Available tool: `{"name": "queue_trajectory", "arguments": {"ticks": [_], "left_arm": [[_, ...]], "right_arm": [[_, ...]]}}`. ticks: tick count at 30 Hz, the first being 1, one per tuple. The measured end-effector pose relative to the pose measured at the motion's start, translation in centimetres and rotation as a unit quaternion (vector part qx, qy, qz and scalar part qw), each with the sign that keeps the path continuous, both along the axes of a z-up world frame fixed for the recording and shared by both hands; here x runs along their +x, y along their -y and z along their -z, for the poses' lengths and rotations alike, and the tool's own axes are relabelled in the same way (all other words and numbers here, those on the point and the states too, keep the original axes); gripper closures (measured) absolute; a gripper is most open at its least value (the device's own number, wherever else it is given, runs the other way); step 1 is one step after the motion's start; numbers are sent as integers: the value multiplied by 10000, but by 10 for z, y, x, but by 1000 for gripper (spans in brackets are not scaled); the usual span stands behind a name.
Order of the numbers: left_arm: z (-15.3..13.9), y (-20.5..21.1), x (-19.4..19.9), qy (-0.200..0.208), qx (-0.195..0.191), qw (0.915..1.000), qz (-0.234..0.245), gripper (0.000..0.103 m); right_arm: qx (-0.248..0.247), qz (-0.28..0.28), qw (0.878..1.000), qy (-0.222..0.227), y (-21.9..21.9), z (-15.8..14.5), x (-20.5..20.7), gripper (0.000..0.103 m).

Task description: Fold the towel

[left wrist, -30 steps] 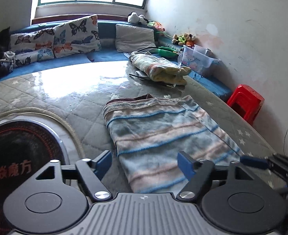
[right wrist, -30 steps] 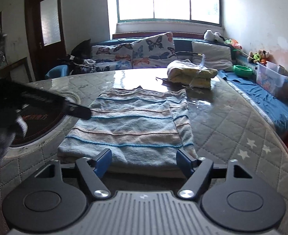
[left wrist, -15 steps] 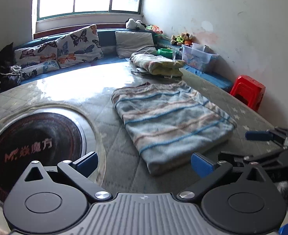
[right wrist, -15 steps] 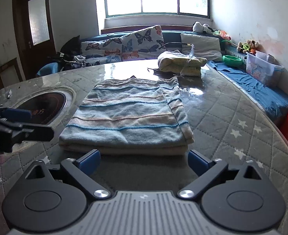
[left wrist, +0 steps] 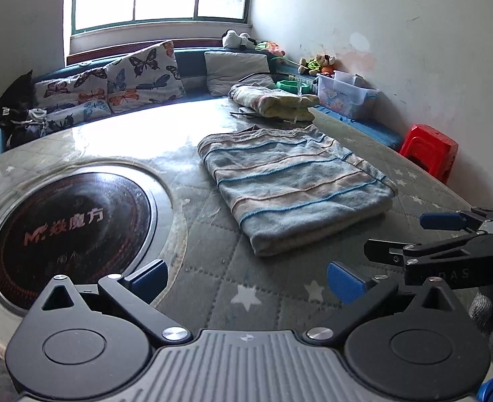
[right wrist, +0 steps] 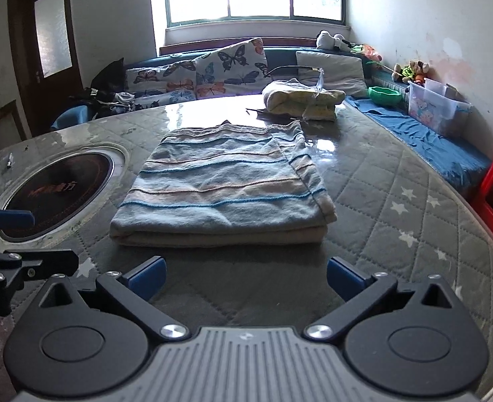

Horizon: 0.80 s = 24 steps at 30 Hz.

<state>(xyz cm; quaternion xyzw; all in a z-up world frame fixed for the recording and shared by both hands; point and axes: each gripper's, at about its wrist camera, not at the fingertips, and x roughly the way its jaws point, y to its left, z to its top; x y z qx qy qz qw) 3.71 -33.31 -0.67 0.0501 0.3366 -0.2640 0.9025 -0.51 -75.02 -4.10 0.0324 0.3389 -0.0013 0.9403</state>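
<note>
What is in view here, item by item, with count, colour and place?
towel: 1, blue striped, folded, table middle
table: 1, grey quilted cover
cooktop: 1, black, round, set in the table
blanket: 1, yellowish, bundled, far table edge
cushions: several, butterfly print, on the bench
stool: 1, red, by the wall
bowl: 1, green, on the bench
left gripper: open, empty
right gripper: open, empty

The striped towel (left wrist: 293, 187) lies folded flat on the quilted surface (left wrist: 213, 261), toward one o'clock from the left gripper (left wrist: 246, 278), whose jaws stand wide apart and empty. At nine o'clock sits a round black cooktop (left wrist: 72, 234); the right gripper (left wrist: 410, 238) reaches in at three o'clock.
</note>
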Motion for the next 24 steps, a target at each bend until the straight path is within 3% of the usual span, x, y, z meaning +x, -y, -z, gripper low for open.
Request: {"name": "queue_trajectory", "arguments": {"ticks": [24], "left_arm": [[7,-19,-20,-34,68,9997,-232,0]], "right_arm": [[26,58,9999,-92,-20,7,-18,0]]}}
